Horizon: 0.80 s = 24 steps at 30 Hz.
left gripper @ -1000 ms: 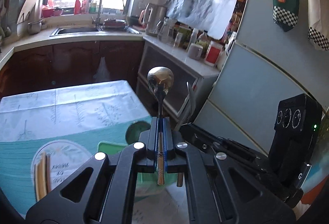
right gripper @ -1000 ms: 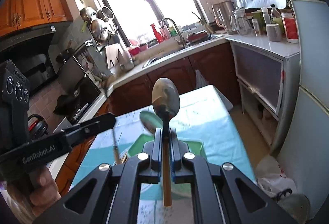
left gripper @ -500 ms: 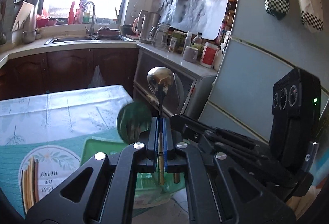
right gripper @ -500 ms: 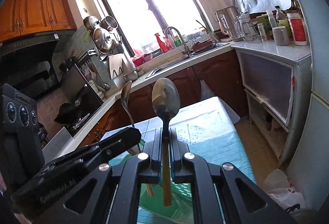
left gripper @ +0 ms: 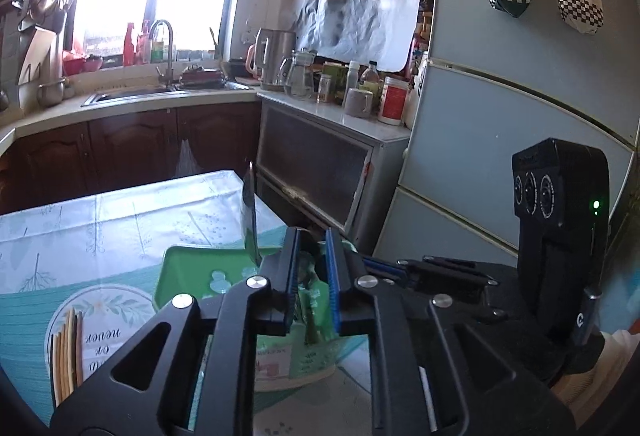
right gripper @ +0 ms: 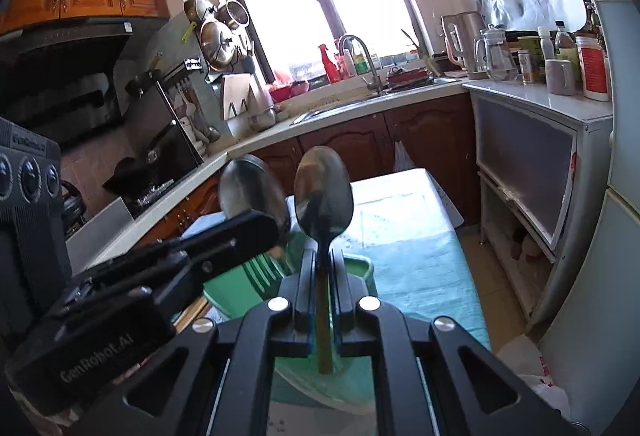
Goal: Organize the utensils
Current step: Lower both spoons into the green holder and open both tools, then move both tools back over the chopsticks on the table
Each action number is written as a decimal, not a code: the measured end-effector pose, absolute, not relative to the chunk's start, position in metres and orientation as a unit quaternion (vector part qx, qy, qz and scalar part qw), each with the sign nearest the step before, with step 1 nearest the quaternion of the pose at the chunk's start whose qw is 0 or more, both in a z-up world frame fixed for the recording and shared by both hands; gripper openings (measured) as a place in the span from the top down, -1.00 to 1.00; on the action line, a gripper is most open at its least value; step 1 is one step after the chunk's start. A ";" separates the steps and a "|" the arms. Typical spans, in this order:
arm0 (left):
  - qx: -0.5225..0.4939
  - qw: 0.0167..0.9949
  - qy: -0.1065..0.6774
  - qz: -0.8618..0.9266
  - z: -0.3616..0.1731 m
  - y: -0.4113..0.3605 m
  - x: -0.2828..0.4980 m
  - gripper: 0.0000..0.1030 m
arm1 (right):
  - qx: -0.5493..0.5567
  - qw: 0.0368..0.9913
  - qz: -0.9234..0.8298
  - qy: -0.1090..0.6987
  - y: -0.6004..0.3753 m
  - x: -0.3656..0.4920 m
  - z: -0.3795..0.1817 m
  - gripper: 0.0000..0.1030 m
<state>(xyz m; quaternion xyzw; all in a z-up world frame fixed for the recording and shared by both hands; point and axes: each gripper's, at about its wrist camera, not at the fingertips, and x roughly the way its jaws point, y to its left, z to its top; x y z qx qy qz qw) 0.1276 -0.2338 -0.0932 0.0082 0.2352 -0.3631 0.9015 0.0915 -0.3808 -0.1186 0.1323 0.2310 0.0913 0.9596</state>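
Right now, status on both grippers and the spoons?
Right gripper shut on a spoon. Left gripper jaws just opening, second spoon seemingly between them. Green bin below both; nothing in the way.

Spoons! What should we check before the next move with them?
1. Right tool gripping the held spoon: ok, its handle is clamped and its bowl points up.
2. Left tool gripping: not ok. Its jaws have just been opening and stand apart, with nothing pressed between the pads.
3. Second spoon secure: cannot tell. It stands by the left tool's tip, and it is unclear whether it is loose.
4. Green tray in place under the tools: ok.
5. Chopsticks out of the way: ok, they lie on the cloth beside the tray.
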 end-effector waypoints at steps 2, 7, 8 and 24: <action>0.016 0.900 0.245 -0.360 -0.091 -0.229 0.121 0.75 | 0.132 0.958 0.094 0.238 -0.380 0.091 -0.119 0.85; 0.028 0.907 0.265 -0.327 -0.082 -0.206 0.104 -0.19 | 0.113 0.959 0.083 0.244 -0.374 0.083 -0.115 0.82; 0.026 0.909 0.269 -0.317 -0.081 -0.198 0.102 -0.31 | 0.112 0.959 0.080 0.247 -0.372 0.080 -0.114 0.82; -0.004 0.899 0.424 -0.111 -0.131 -0.044 0.105 -0.31 | 0.124 0.935 0.115 0.311 -0.316 0.045 -0.112 0.81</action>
